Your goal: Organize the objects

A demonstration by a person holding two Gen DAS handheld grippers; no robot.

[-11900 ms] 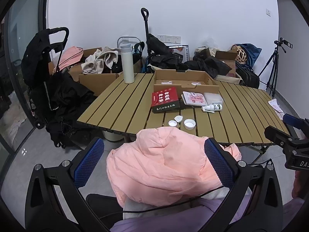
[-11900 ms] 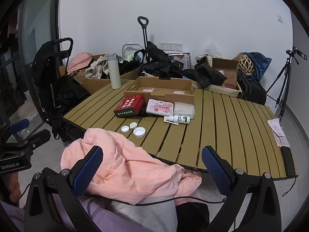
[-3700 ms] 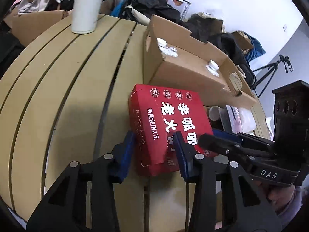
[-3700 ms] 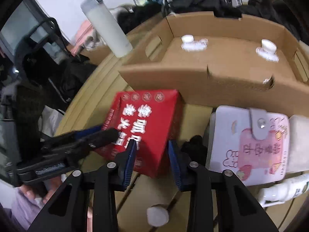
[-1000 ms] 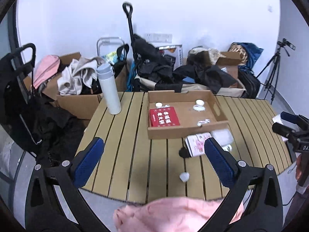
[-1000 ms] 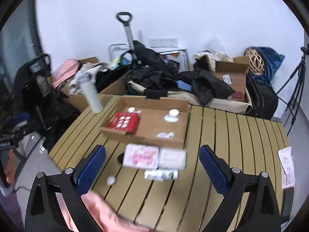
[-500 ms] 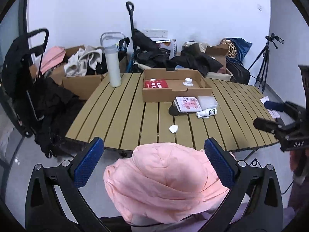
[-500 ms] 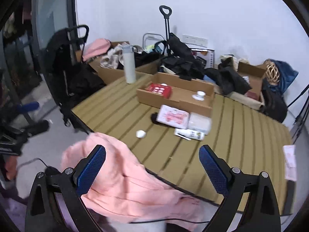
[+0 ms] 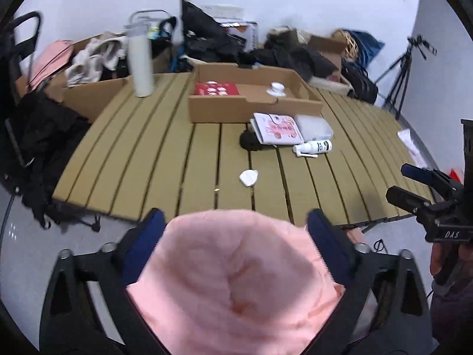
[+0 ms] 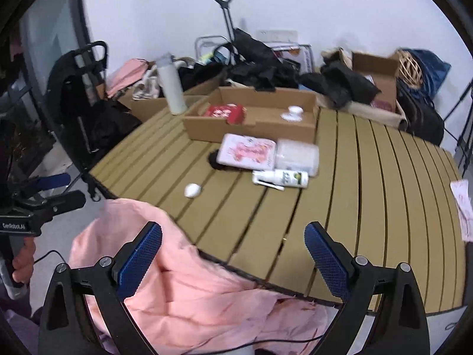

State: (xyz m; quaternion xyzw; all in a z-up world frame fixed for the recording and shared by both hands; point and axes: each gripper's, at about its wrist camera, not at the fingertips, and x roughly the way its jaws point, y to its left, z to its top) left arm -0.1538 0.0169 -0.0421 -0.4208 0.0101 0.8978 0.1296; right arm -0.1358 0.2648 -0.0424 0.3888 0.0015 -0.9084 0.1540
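Note:
A pink jacket (image 9: 236, 281) lies below the table's near edge and fills the gap of my left gripper (image 9: 233, 236). Its jaws are closing around the jacket, and I cannot see the pads pressing it. My right gripper (image 10: 232, 256) is open over the jacket (image 10: 183, 290) and the table edge, holding nothing. On the slatted table (image 9: 147, 153) stands a cardboard box (image 9: 254, 109) with a red box (image 9: 215, 89) and a white cap (image 9: 276, 88) inside. In front of it lie a pink wallet (image 9: 278, 127), a clear case (image 9: 313, 124), a spray bottle (image 9: 314, 147) and a loose white cap (image 9: 248, 177).
A white thermos (image 9: 140, 65) stands at the table's far left. A small black object (image 9: 249, 142) sits beside the wallet. Bags, clothes and boxes crowd the floor behind the table. A tripod (image 9: 405, 74) stands at the right, and a paper (image 10: 462, 204) lies at the table's right edge.
Both grippers have sunk and pulled back from above the table toward the pink jacket. The left jaws have narrowed, and the jacket now sits between them.

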